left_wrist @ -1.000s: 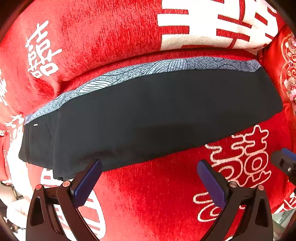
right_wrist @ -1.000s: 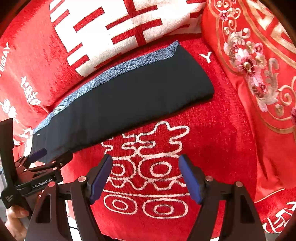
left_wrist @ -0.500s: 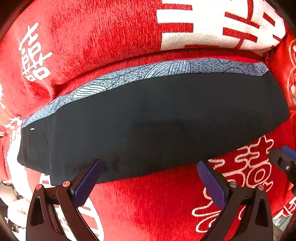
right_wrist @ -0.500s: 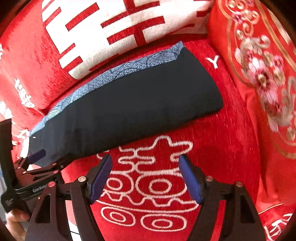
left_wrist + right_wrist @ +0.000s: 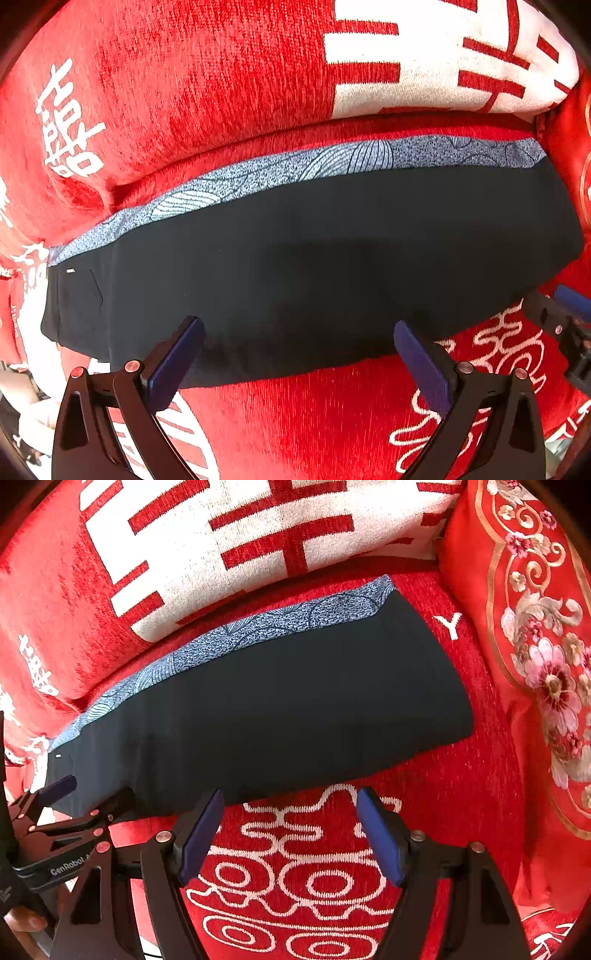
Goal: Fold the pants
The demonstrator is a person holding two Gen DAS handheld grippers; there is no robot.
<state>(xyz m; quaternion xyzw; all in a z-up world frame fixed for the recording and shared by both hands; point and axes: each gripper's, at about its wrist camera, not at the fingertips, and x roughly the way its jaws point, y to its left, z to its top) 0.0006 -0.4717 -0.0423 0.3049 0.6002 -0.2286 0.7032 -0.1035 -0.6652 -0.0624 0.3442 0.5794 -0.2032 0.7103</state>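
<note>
the dark navy folded pants with a blue patterned side band (image 5: 314, 266) lie flat as a long strip across the red chenille sofa seat with white woven characters (image 5: 314, 417), the band side toward the red and white back cushion (image 5: 424, 62).

left wrist view: the left gripper (image 5: 297, 354) has its blue-padded fingers (image 5: 173, 363) spread wide, nothing between them; both tips overlap the near edge of the pants, contact cannot be told. a part of the right gripper (image 5: 565, 325) shows at the right margin only.

right wrist view: the right gripper (image 5: 290, 834) has its fingers (image 5: 380, 840) parted and empty, over the seat just before the near edge of the pants (image 5: 266, 716). this view alone shows the red embroidered floral cushion (image 5: 535, 657) at the right end of the pants, and the left gripper (image 5: 88, 792) from the side at their left end, fingers apart
</note>
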